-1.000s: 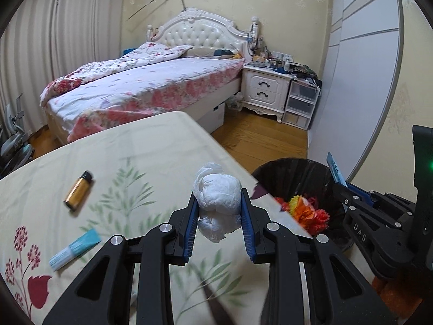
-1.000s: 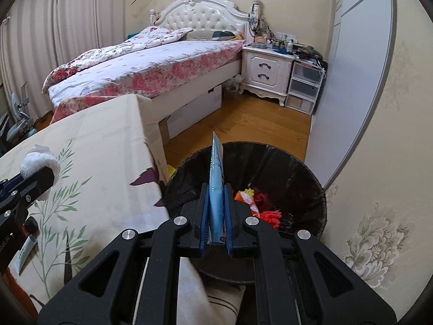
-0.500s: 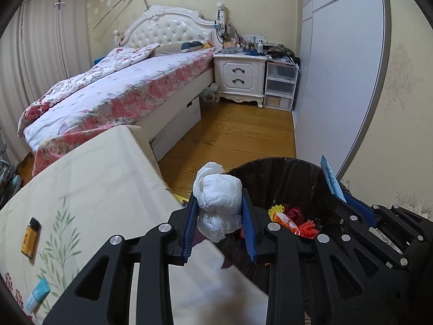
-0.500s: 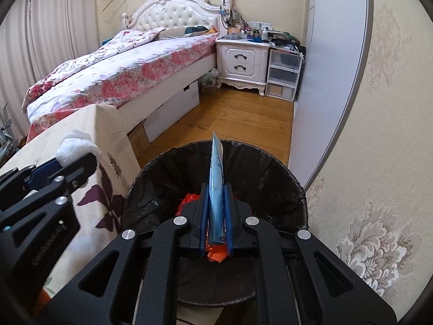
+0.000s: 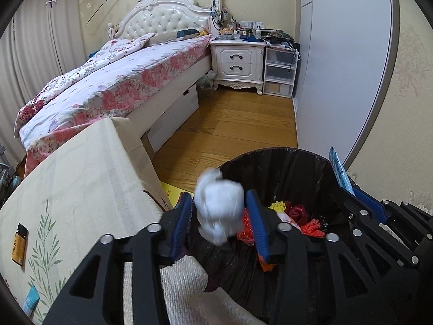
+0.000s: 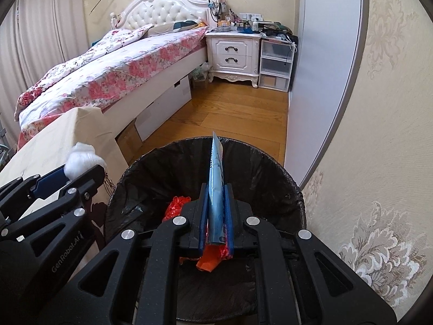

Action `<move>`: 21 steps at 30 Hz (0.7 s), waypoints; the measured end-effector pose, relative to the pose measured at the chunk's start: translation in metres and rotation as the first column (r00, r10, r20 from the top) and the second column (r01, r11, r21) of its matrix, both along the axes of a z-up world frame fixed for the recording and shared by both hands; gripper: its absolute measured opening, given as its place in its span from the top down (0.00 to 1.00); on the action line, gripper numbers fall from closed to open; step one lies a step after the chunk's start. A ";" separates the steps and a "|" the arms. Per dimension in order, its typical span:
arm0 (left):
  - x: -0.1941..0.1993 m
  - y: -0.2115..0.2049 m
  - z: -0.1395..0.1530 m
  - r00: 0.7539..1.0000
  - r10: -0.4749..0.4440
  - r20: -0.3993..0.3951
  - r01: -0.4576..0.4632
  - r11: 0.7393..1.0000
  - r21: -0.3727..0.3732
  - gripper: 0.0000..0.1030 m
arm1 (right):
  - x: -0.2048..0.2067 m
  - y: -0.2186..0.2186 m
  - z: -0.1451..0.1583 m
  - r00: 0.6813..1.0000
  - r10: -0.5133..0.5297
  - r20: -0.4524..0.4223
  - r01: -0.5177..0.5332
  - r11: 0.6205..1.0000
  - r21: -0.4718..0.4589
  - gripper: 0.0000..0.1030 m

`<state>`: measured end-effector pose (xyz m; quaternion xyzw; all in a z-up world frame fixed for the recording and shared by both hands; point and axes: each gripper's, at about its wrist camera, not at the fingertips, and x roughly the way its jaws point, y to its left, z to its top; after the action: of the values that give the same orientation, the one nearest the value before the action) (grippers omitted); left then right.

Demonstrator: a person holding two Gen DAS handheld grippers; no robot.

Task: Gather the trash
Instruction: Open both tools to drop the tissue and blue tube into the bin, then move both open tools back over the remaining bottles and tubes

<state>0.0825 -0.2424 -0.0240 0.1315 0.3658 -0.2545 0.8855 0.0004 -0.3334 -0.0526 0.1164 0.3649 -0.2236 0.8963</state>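
My left gripper (image 5: 220, 216) has opened wider than the crumpled white tissue (image 5: 219, 208), which is blurred between the pads over the near rim of the black-lined trash bin (image 5: 295, 168). The tissue also shows in the right wrist view (image 6: 81, 159). My right gripper (image 6: 216, 208) is shut on a flat blue wrapper (image 6: 216, 178) held upright above the bin (image 6: 167, 178). Red, orange and yellow trash (image 5: 303, 216) lies inside the bin.
The cloth-covered table (image 5: 81, 189) stands left of the bin and carries a yellow lighter (image 5: 19, 243) and a small blue packet (image 5: 31, 300). A bed (image 5: 113, 86), a white nightstand (image 5: 238, 65) and a wall (image 6: 379, 135) surround the wooden floor.
Both grippers moved right from the table to over the bin. My left gripper's jaws have spread and the tissue is now loose and blurred. The right gripper still grips the wrapper.
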 end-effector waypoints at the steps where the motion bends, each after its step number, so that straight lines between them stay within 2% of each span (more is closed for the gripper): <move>1: 0.000 0.001 0.000 1.000 0.004 0.000 -0.004 1.000 0.000 0.48 | 0.002 -0.001 0.001 1.000 0.000 -0.001 0.000 1.000 0.001 0.88; 4: 0.001 0.002 0.001 1.000 0.014 -0.001 -0.014 1.000 -0.013 0.36 | 0.002 -0.003 0.000 1.000 -0.004 -0.005 0.004 1.000 0.007 0.87; 5: 0.001 0.003 0.002 1.000 0.019 0.003 -0.019 1.000 -0.016 0.31 | 0.001 -0.004 0.000 1.000 -0.007 -0.004 0.007 1.000 0.007 0.84; 6: 0.000 0.003 0.002 1.000 0.022 0.006 -0.022 1.000 -0.018 0.31 | 0.003 -0.004 0.001 1.000 -0.011 -0.002 0.011 1.000 0.005 0.73; 7: 0.000 0.004 0.002 1.000 0.023 0.008 -0.023 1.000 -0.018 0.31 | 0.001 -0.004 0.002 1.000 -0.017 0.003 0.017 1.000 0.000 0.71; 12: 0.000 0.007 0.003 0.999 0.034 0.011 -0.034 0.999 -0.014 0.28 | -0.003 -0.002 0.006 1.000 -0.024 0.010 0.024 1.000 -0.006 0.70; 21: -0.006 0.033 0.014 0.998 0.063 0.012 -0.063 0.997 -0.035 0.27 | -0.015 0.013 0.016 1.000 -0.005 0.017 0.005 1.000 -0.017 0.58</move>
<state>0.0763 -0.2090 -0.0099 0.1062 0.3594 -0.2320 0.8976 -0.0143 -0.3205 -0.0363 0.1115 0.3549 -0.2280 0.8998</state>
